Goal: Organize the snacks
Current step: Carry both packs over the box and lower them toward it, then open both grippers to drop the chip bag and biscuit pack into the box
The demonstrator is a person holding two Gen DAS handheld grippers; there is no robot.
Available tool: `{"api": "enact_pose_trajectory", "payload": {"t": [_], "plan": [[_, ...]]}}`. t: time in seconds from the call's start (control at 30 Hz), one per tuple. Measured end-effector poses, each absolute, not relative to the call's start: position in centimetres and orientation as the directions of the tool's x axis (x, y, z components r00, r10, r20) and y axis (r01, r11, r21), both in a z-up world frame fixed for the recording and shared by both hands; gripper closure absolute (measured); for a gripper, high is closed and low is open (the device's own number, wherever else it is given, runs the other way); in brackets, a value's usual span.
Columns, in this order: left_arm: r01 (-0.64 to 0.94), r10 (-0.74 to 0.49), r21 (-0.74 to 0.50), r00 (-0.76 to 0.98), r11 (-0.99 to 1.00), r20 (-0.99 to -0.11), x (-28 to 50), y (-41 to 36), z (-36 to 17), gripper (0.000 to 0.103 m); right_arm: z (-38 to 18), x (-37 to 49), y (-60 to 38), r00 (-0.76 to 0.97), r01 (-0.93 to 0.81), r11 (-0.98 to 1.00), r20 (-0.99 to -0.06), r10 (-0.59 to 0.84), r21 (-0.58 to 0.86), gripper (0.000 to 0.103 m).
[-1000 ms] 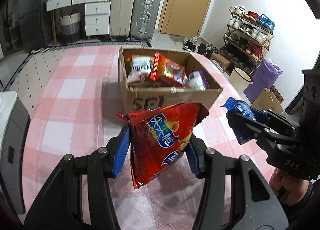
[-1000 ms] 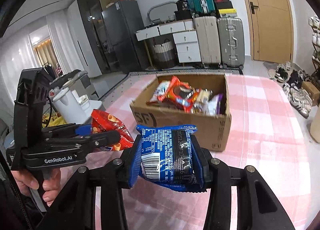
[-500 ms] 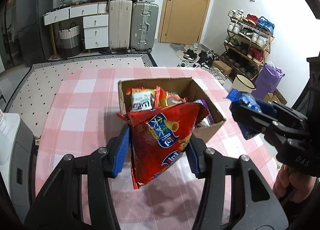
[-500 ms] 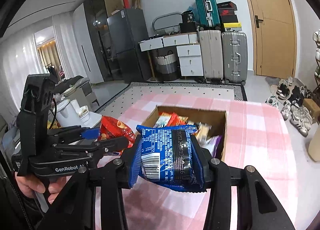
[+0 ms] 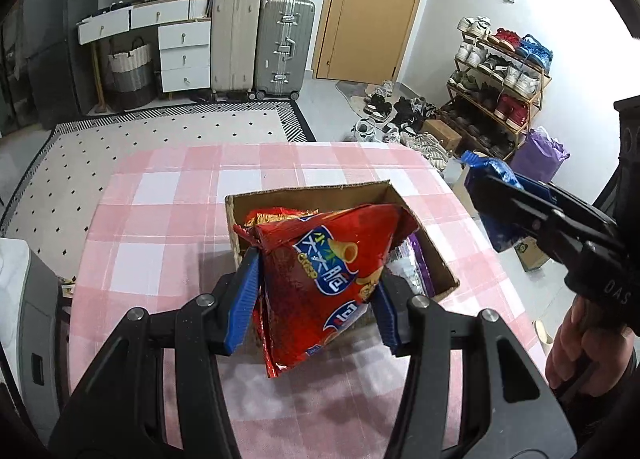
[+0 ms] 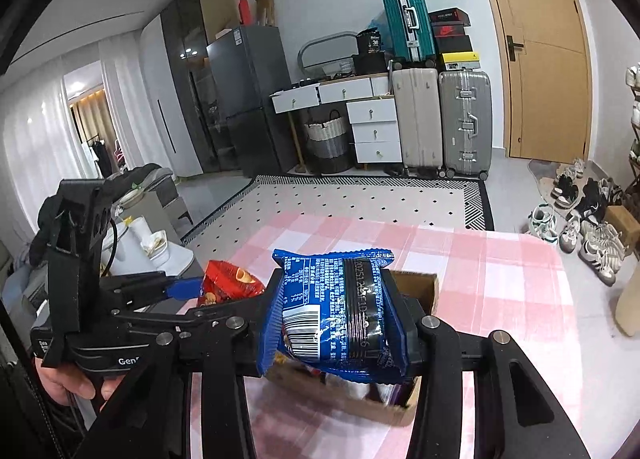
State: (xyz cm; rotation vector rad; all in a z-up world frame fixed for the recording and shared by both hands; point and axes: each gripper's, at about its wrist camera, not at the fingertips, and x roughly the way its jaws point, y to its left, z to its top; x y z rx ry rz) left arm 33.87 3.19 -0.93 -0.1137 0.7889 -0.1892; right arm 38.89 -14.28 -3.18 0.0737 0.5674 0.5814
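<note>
Box [image 5: 436, 259] contents mostly behind red snack bag [image 5: 328, 279].

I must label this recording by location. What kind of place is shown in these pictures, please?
Most likely a lived-in home, near the entrance. A shoe rack full of shoes stands beside a wooden door, suitcases line the wall, and a fridge stands past the table with a pink checked cloth.

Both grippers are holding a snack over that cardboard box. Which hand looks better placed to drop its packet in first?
Probably the left. Its red snack bag hangs over the open cardboard box, while the right gripper's blue packet appears beyond the box's side in the left view.
</note>
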Motion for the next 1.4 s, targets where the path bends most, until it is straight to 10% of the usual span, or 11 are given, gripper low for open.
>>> {"api": "enact_pose_trajectory", "payload": {"t": [0.9,1.1,1.4], "plan": [[0.173,-0.233,-0.159,0.617,0.972,-0.752,41.4,-0.6,-4.5,0.053,-6.3,48.7,-14.7,0.651,-0.443,0.845,-0.541,0.533,0.300,0.058],[0.129,-0.203,-0.157,0.603,0.979,-0.771,42.4,0.3,-5.8,0.030,-7.2,49.5,-14.4,0.628,-0.438,0.831,-0.544,0.557,0.344,0.048],[0.117,-0.215,-0.182,0.623,0.976,-0.752,41.7,1.9,-5.6,0.029,-6.9,47.8,-14.2,0.634,-0.459,0.825,-0.528,0.565,0.331,0.047]]}}
